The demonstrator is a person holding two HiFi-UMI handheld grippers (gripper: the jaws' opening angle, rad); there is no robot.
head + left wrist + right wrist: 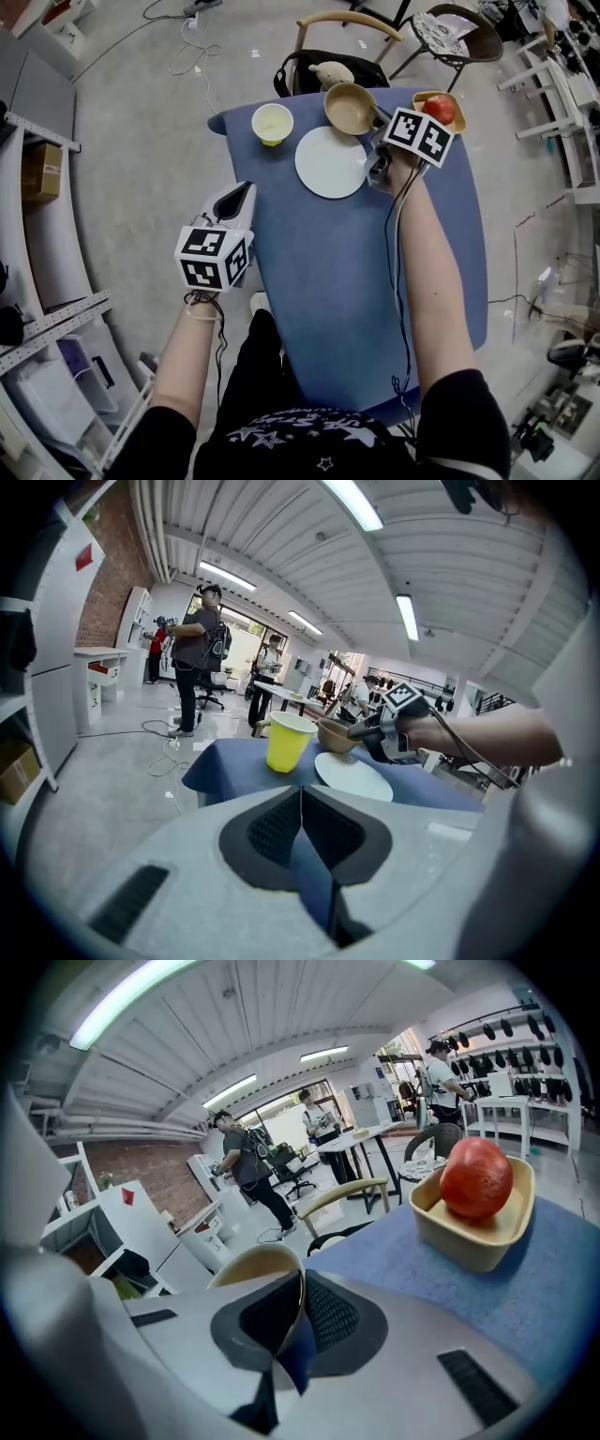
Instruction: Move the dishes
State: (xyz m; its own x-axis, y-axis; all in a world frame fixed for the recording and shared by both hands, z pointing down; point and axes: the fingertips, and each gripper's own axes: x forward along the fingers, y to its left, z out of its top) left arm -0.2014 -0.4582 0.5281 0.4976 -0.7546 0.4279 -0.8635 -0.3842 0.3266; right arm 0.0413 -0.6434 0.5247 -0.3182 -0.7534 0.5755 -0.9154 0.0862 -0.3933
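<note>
On the blue table (pixel 375 281), at its far end, stand a yellow paper cup (pixel 272 123), a white plate (pixel 330 162), a round tan bowl (pixel 349 109) and a square tan dish (pixel 423 97) holding a red apple (pixel 439 110). My right gripper (pixel 377 114) is shut on the tan bowl's right rim. In the right gripper view that bowl (pixel 253 1265) has its rim pinched between the jaws of the right gripper (pixel 300 1321), with the dish (pixel 469 1232) and apple (pixel 476 1177) to the right. My left gripper (pixel 239 192) hangs shut and empty off the table's left edge, and in its own view the left gripper (pixel 302 808) faces the cup (pixel 288 742) and plate (pixel 352 775).
A wooden chair (pixel 349 23) with a dark bag (pixel 323 67) stands behind the table, and a second chair (pixel 455 36) is at the back right. White shelving (pixel 37 281) curves along the left. People (pixel 197 658) stand in the room's background.
</note>
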